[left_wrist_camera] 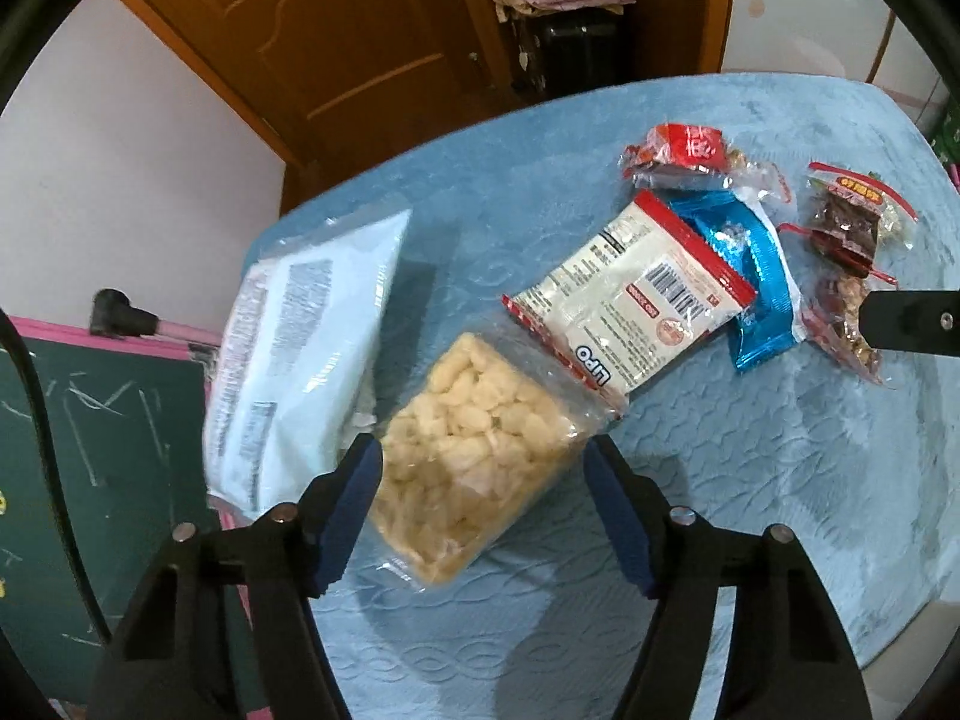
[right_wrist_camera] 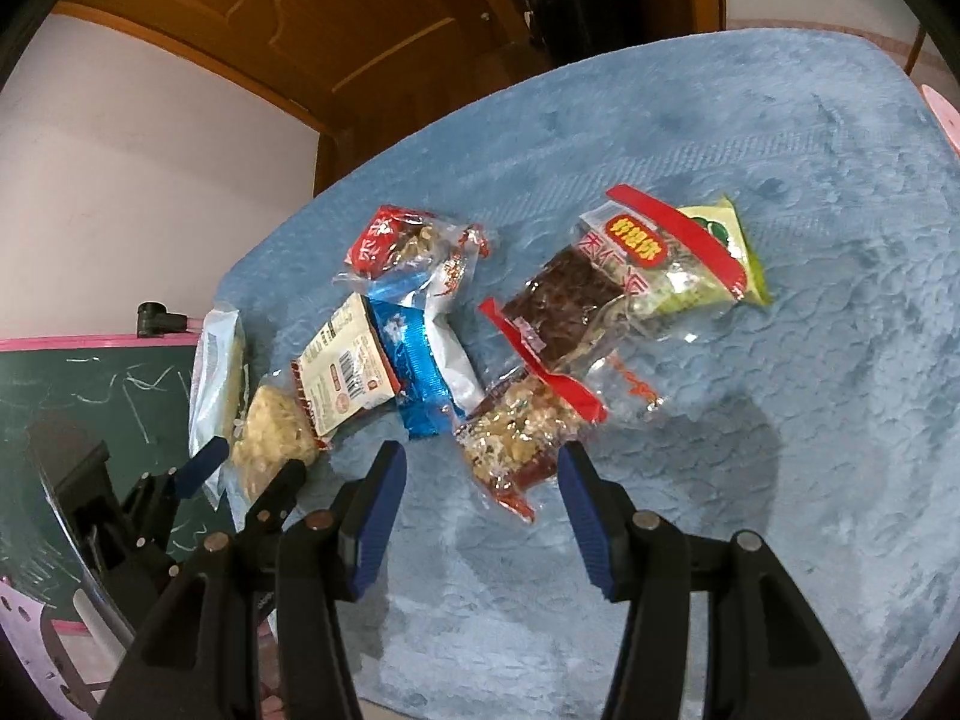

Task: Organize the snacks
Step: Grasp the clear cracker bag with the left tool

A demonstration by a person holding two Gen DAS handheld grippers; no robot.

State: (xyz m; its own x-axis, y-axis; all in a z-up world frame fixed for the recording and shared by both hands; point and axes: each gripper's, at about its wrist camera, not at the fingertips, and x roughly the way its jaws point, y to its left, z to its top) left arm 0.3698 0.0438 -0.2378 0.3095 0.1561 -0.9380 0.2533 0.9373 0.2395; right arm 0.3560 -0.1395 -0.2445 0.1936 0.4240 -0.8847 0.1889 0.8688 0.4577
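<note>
Snack packs lie on a blue quilted table (left_wrist_camera: pixel 750 480). My left gripper (left_wrist_camera: pixel 483 516) is open, its blue pads either side of a clear bag of pale crackers (left_wrist_camera: pixel 474 456); the bag also shows in the right wrist view (right_wrist_camera: pixel 270 444). Behind it lies a white LiPO pack (left_wrist_camera: pixel 630 300), a blue foil pack (left_wrist_camera: pixel 756 276) and a red-topped clear pack (left_wrist_camera: pixel 690 156). A large white bag (left_wrist_camera: pixel 300 354) lies at the left. My right gripper (right_wrist_camera: pixel 480 516) is open just in front of a clear bag of mixed nuts (right_wrist_camera: pixel 516 444); a dark-snack zip bag (right_wrist_camera: pixel 576 300) and a green pack (right_wrist_camera: pixel 726 252) lie beyond.
A green chalkboard with a pink frame (left_wrist_camera: pixel 90 420) stands off the table's left edge. A wooden door (left_wrist_camera: pixel 336 42) and a dark suitcase with folded cloth (left_wrist_camera: pixel 564 42) are behind the table. The table's blue cover (right_wrist_camera: pixel 810 180) stretches to the right.
</note>
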